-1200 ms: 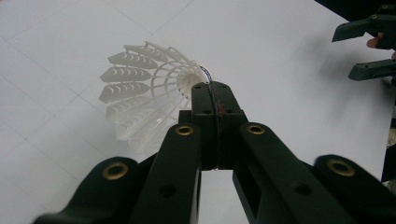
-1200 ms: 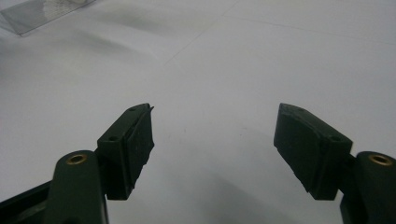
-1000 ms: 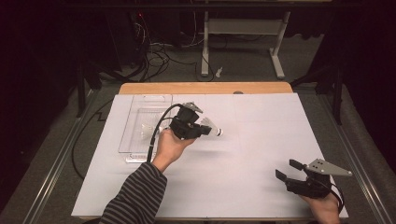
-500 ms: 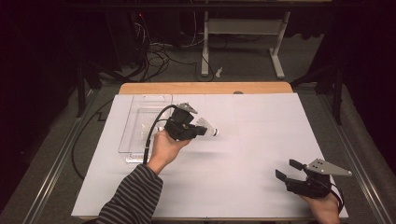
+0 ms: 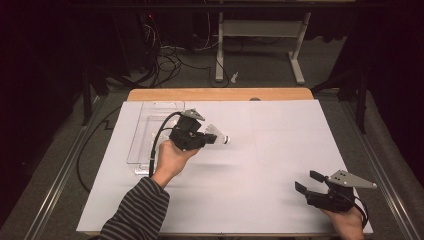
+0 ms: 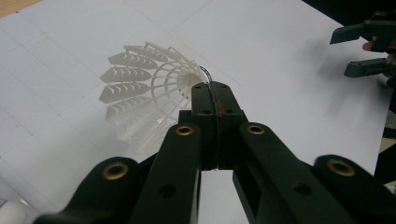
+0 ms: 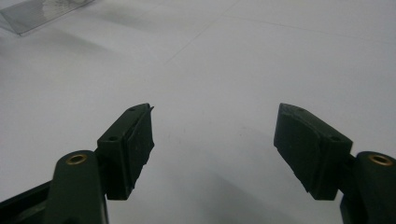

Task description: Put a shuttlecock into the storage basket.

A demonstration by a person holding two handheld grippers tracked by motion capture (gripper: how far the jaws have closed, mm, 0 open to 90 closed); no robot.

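Observation:
My left gripper (image 5: 206, 138) hovers over the left middle of the white sheet (image 5: 280, 145), shut on a white plastic shuttlecock (image 5: 216, 134). In the left gripper view the jaws meet at the shuttlecock's base, and its ribbed skirt (image 6: 142, 95) fans out to the left of my left gripper (image 6: 212, 95). My right gripper (image 5: 308, 181) rests low at the front right of the sheet, open with nothing between its fingers. In the right gripper view its pads stand wide apart over bare paper, around my right gripper (image 7: 212, 135). It also appears at the upper right of the left gripper view as the right gripper (image 6: 356, 51).
A clear plastic tray (image 5: 142, 120) lies on the sheet just left of my left hand; its corner (image 7: 42, 11) shows in the right gripper view. The wooden table edge (image 5: 220, 94) runs along the back. Cables and a white stand (image 5: 260, 30) are on the floor beyond.
My left gripper has drifted slightly left toward the tray, still carrying the shuttlecock. The right gripper has stayed put.

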